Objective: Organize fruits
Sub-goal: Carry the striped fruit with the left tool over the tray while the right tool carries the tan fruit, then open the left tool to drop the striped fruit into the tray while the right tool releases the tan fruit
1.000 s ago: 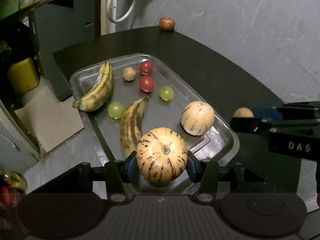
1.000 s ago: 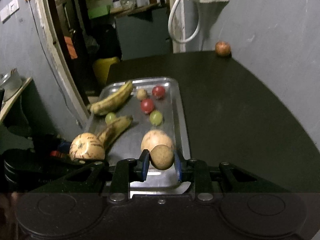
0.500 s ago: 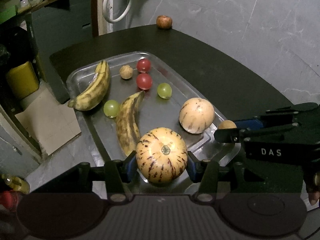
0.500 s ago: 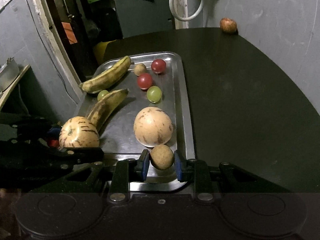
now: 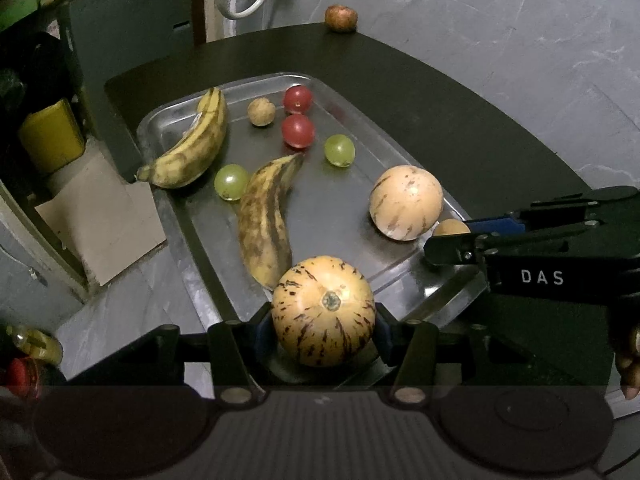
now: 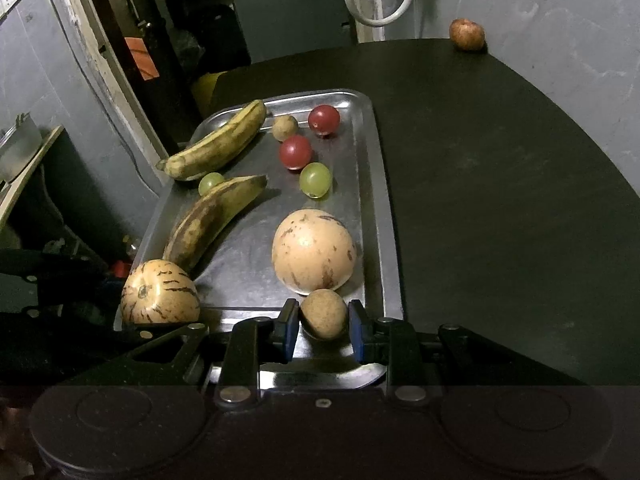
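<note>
The left claw (image 5: 323,322) is closed partway on a striped melon (image 5: 323,316), its blue pads pressed to the fruit's two sides, stem end facing up. The right claw (image 6: 323,326) is nearly closed on a small brown fruit (image 6: 323,314), one blue pad against each flank.

Taking the metal tray (image 6: 380,208) as the landmark: the striped melon is held over the tray's near left corner, just in front of the tip of a spotted banana (image 5: 266,220). The small brown fruit is held over the tray's near edge toward the right corner, just in front of a pale round melon (image 6: 313,251) that lies inside the tray; whether the two touch cannot be told. In the middle of the tray a green grape (image 5: 339,150) lies beside two red round fruits (image 5: 297,131), and a second green grape (image 5: 231,182) sits between the spotted banana and another banana (image 5: 192,146) lying along the tray's far left side. A small tan fruit (image 5: 261,111) rests near the tray's far end.

The tray stands on a dark desk (image 6: 500,200). Well beyond the tray, at the desk's far edge by the wall, sits a lone brownish fruit (image 6: 466,34).
</note>
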